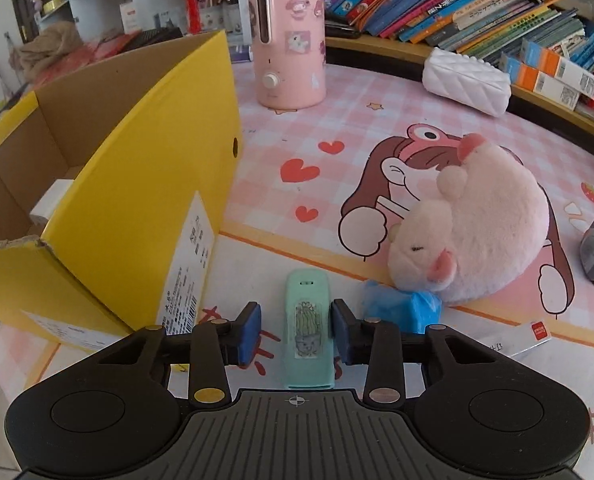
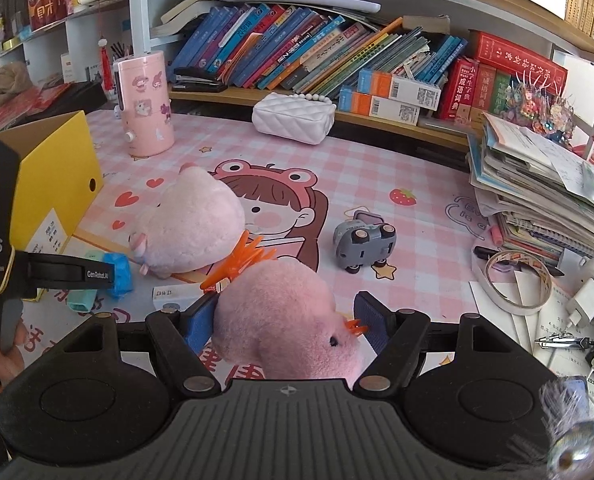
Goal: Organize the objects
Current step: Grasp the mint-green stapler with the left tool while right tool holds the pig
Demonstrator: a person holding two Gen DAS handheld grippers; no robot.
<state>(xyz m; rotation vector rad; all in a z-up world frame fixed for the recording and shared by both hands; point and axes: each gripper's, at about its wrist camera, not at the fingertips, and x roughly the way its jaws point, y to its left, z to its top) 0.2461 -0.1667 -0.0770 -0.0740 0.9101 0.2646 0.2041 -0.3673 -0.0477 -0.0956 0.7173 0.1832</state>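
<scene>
My left gripper [image 1: 295, 330] is open around a mint green case [image 1: 308, 332] with a cactus sticker that lies on the desk mat. The right pad touches it and the left pad stands apart. An open yellow cardboard box [image 1: 145, 184] stands just to the left. My right gripper [image 2: 285, 320] is open around a pink plush bird [image 2: 285, 320] with orange feet. The left pad touches it and there is a gap at the right pad. A pale pink plush pig [image 1: 473, 224] lies on the mat; it also shows in the right wrist view [image 2: 195, 228].
A blue wad [image 1: 401, 308], a grey toy car [image 2: 361, 242], a white box [image 2: 175, 294], a pink humidifier [image 1: 289, 40] and a white quilted bag [image 2: 293, 118] sit on the mat. Tape roll [image 2: 515, 280], chargers and a paper stack [image 2: 545, 192] are at right. Bookshelves stand behind.
</scene>
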